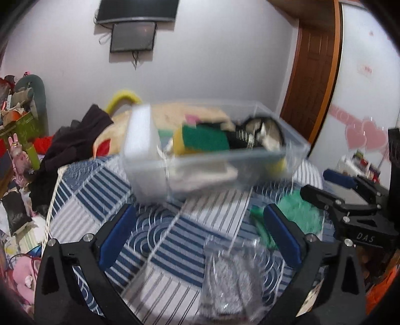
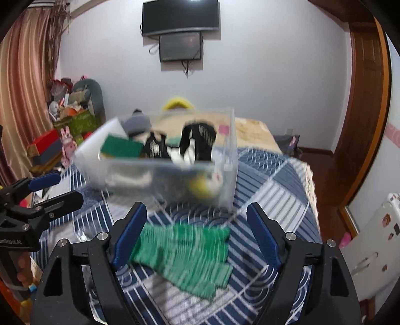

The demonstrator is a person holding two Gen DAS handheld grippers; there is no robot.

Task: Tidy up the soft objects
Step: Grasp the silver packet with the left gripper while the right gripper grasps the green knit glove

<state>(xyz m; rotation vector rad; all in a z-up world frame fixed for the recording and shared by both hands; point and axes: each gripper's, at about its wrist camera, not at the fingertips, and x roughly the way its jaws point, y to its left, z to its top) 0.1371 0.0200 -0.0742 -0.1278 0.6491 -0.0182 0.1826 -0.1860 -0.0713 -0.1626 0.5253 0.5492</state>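
Note:
A clear plastic bin (image 1: 295, 152) stands on the striped blue and white bedspread (image 1: 100, 190) and holds a green and yellow sponge (image 1: 205, 141), a white block (image 1: 140, 135) and black and white socks (image 1: 260, 132). The bin also shows in the right wrist view (image 2: 230, 175). My left gripper (image 1: 200, 230) is open above the bed, with a clear bag of silvery scrubbers (image 1: 230, 277) between its fingers. My right gripper (image 2: 197, 232) is open over a green knit glove (image 2: 187, 252). The glove also shows in the left wrist view (image 1: 300, 212).
A beige blanket (image 1: 120, 125) and dark clothes (image 1: 70, 140) lie behind the bin. Cluttered boxes and toys (image 2: 72, 120) stand at the left. A wooden door (image 2: 362, 100) is at the right, and a TV (image 2: 180, 15) hangs on the far wall.

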